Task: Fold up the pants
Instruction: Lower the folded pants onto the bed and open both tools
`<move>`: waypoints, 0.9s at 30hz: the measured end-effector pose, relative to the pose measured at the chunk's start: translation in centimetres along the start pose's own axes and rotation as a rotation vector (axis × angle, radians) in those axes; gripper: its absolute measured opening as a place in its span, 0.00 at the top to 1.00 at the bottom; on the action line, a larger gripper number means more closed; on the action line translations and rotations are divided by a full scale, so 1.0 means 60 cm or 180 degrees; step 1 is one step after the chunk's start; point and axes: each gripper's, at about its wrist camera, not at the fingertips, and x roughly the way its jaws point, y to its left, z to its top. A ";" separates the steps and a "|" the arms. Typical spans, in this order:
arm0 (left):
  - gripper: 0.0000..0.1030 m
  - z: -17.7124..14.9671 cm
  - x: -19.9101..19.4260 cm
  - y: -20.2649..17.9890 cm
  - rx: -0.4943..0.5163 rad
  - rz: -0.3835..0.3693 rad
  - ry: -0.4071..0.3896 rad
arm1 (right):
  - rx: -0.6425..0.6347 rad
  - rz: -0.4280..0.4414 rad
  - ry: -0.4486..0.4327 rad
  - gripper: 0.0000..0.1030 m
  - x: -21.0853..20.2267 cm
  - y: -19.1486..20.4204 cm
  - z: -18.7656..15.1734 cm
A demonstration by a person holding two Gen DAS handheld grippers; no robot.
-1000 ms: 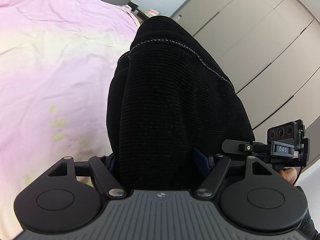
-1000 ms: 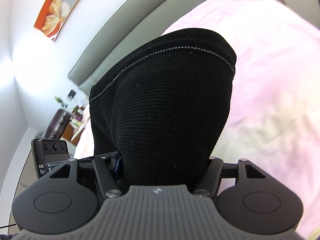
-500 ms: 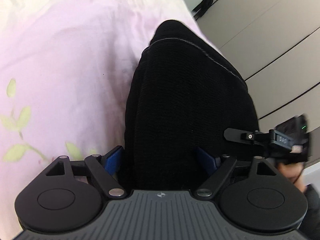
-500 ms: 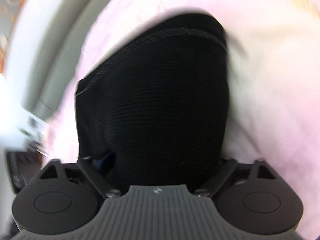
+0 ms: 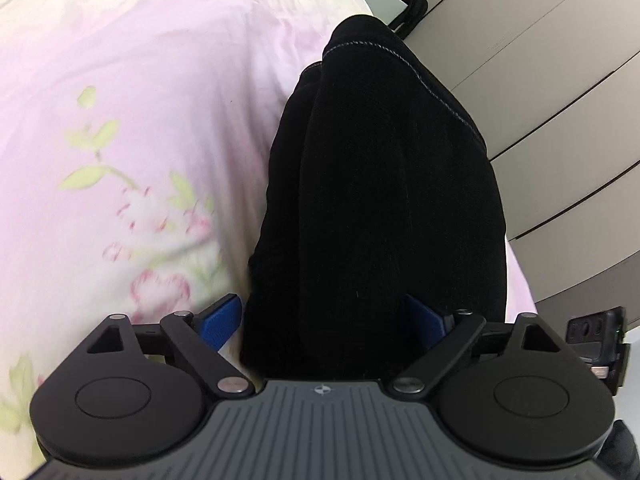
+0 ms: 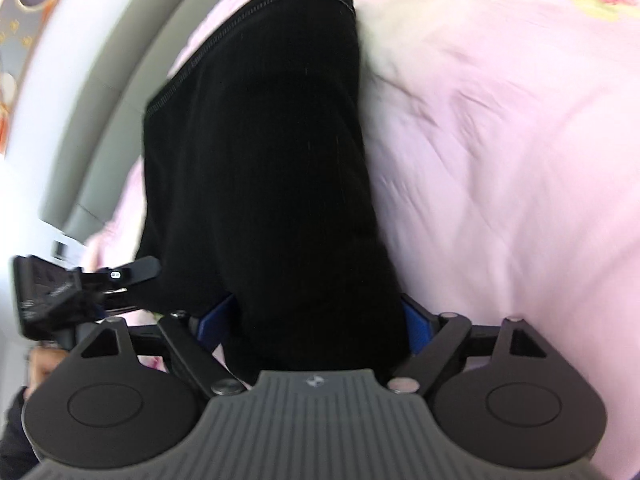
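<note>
Both claws, left claw [image 5: 324, 322] and right claw [image 6: 316, 322], clamp the black ribbed knit pants [image 5: 380, 200]; lower them level onto the pink floral bedspread [image 5: 140, 100], hems aligned.

**Ribbed black knit over soft pink cotton**

The pants [image 5: 384, 200] show matt, finely ribbed black cloth with pale stitching. The bedsheet [image 5: 140, 80] is soft, creased pink floral fabric. Left tool [image 5: 324, 320]: matt black plastic, blue rubbery pads [image 5: 222, 322], shiny metal pivots. Wardrobe panels [image 5: 560, 92] look smooth and matt.
</note>
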 end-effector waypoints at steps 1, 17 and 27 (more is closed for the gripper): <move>0.00 -0.009 -0.022 -0.014 0.0068 0.0085 -0.0009 | 0.0006 -0.0093 0.0019 0.23 -0.006 -0.002 -0.002; 0.10 -0.057 -0.186 -0.187 0.0816 0.0611 -0.0326 | -0.0382 -0.1032 -0.0383 0.06 -0.158 0.191 -0.098; 0.00 -0.109 -0.221 -0.256 0.0998 0.0950 -0.0692 | -0.0825 -0.1753 -0.1340 0.05 -0.252 0.351 -0.187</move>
